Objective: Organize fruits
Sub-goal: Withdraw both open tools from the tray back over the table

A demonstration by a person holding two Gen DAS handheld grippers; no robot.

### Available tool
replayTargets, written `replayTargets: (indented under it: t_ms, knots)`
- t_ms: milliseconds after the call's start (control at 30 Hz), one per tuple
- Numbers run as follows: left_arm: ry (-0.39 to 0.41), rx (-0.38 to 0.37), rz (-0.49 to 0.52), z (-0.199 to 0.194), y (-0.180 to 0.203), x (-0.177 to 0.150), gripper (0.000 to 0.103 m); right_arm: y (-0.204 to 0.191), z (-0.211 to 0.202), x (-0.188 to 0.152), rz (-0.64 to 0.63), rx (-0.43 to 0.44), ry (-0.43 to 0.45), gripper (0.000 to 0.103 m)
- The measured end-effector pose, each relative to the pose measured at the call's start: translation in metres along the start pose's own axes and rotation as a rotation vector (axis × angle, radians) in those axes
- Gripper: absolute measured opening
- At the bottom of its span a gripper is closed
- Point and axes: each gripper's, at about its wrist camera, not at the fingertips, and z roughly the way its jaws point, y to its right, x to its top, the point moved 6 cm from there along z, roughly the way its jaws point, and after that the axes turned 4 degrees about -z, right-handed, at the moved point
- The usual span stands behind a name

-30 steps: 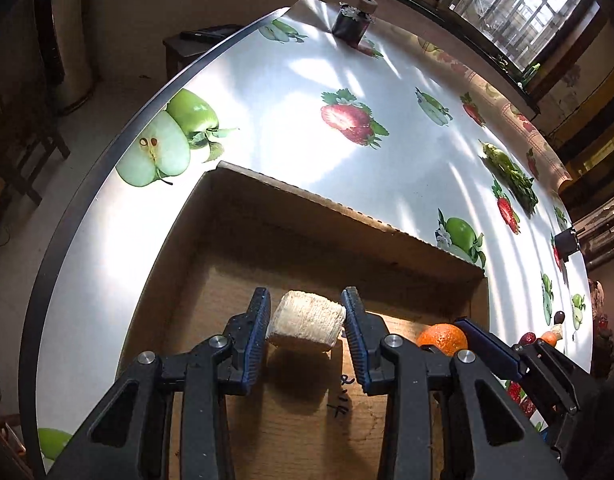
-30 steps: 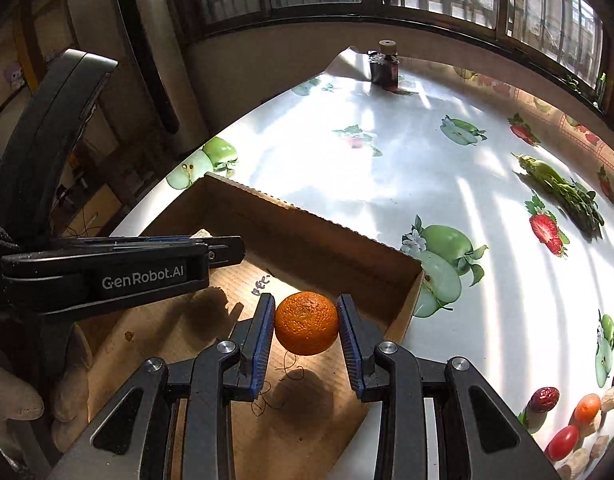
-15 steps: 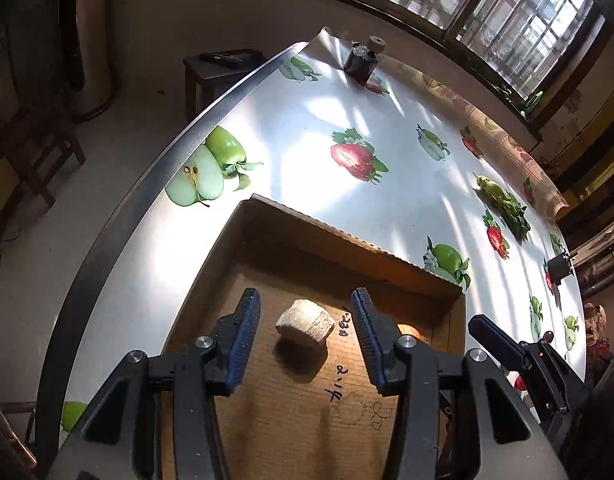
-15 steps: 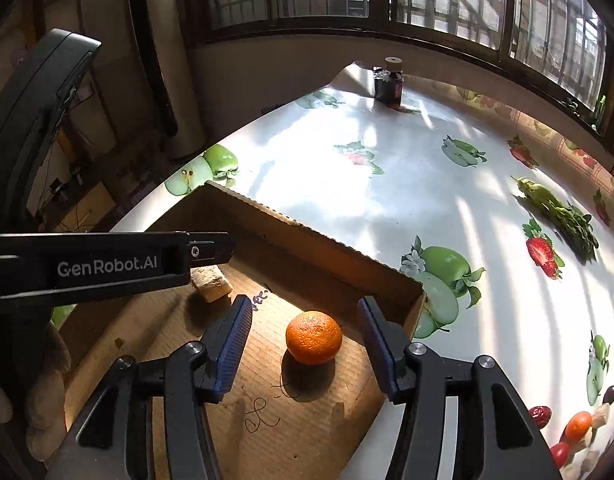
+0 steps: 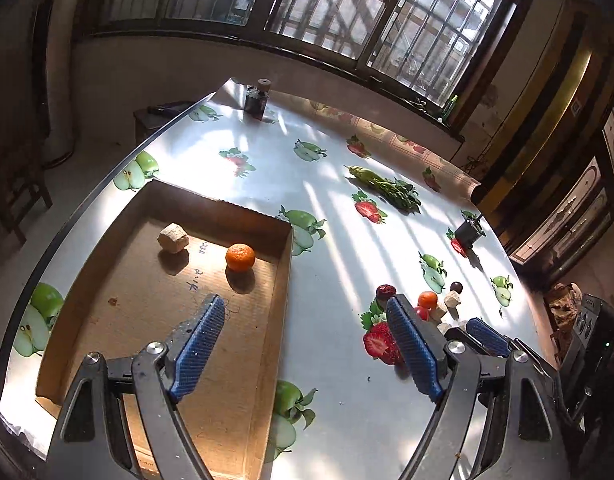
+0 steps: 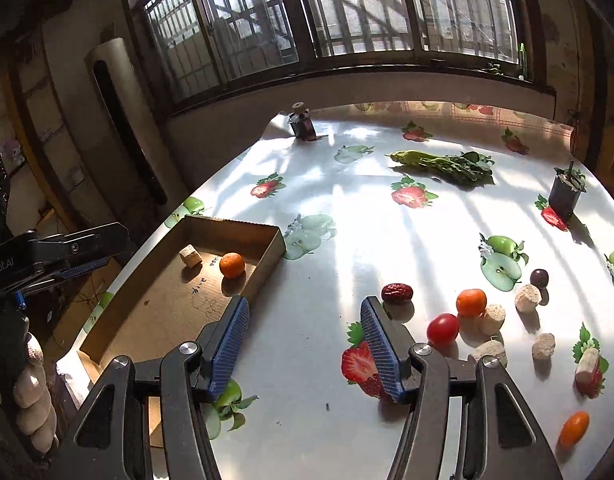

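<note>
A cardboard tray [image 5: 285,276] [image 6: 269,258] lies at the table's left. In it sit an orange mandarin [image 5: 240,257] [image 6: 231,265] and a pale beige chunk [image 5: 172,237] [image 6: 190,255]. My left gripper [image 5: 307,344] is open and empty, raised over the tray's right wall. My right gripper [image 6: 305,340] is open and empty above the tablecloth, right of the tray. On the cloth to the right lie a red date [image 6: 396,293], a red tomato [image 6: 442,329], a second mandarin [image 6: 471,302], a dark plum [image 6: 539,278], an orange kumquat [image 6: 574,428] and several pale chunks [image 6: 491,314].
The round table has a white cloth [image 6: 347,240] printed with apples and strawberries. A bunch of leafy greens [image 6: 447,162] lies at the back. A dark pot [image 6: 565,196] stands at the right, a small dark jar [image 6: 301,124] at the far edge.
Both grippers let go, the left of the beige chunk and the right of the mandarin, opened wide, and pulled up and back to the right. Both items rest in the tray.
</note>
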Motion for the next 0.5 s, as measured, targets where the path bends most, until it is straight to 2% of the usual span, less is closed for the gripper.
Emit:
replayTargets:
  t_ms: [200, 300, 367, 500]
  knots:
    - [-0.096, 0.015, 0.007, 0.034, 0.024, -0.040, 0.082, 0.102, -0.061, -0.041, 0.069, -0.179, 0.009, 0.063]
    - [-0.134, 0.008, 0.034, 0.049, 0.042, -0.051, 0.082, 0.157, -0.085, -0.059, 0.148, -0.258, 0.002, 0.063]
    - [-0.155, -0.001, 0.060, 0.060, 0.057, -0.058, 0.082, 0.191, -0.095, -0.071, 0.228, -0.273, -0.005, 0.062]
    - [-0.212, -0.031, 0.143, 0.087, 0.087, -0.078, 0.082, 0.231, -0.095, -0.095, 0.362, -0.257, -0.037, 0.062]
